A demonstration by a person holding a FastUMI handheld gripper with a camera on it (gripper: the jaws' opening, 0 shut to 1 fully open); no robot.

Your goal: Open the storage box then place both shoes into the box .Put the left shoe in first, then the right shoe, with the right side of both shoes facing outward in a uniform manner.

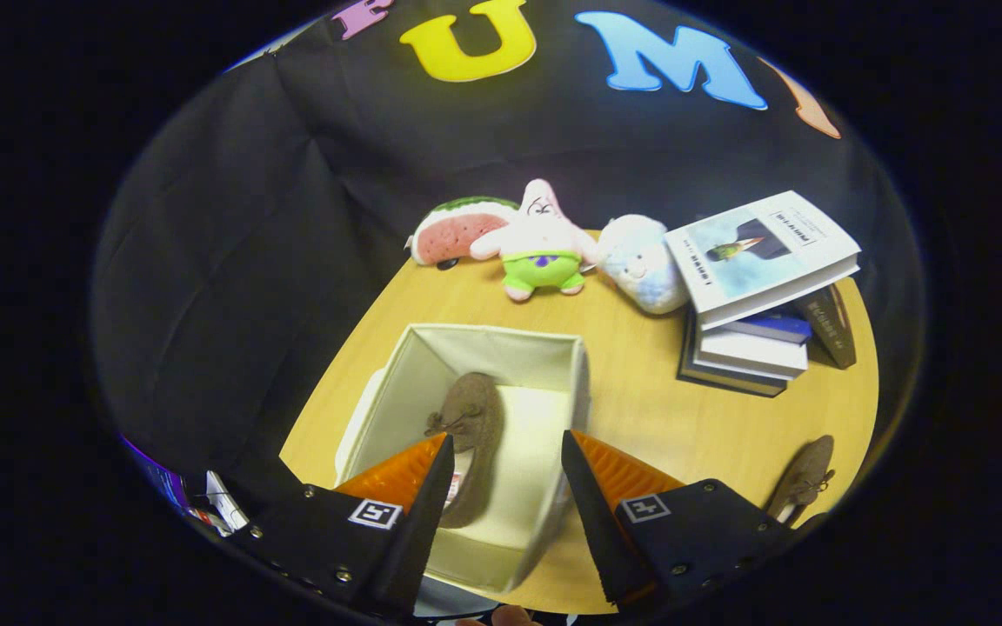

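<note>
Tongs [501, 452] hang spread and empty above the open box [501, 348], fingers wide over its near rim, which reads as one shoe [469, 435] placed and the hand free to fetch the other. That shoe lies on the box floor along the left wall, long axis running away from the tongs, bow end toward the far wall, heel nearest the fingers. Beyond the right finger, the second shoe [805, 478] rests on the counter [640, 391], angled up and away, waiting its turn.
</note>
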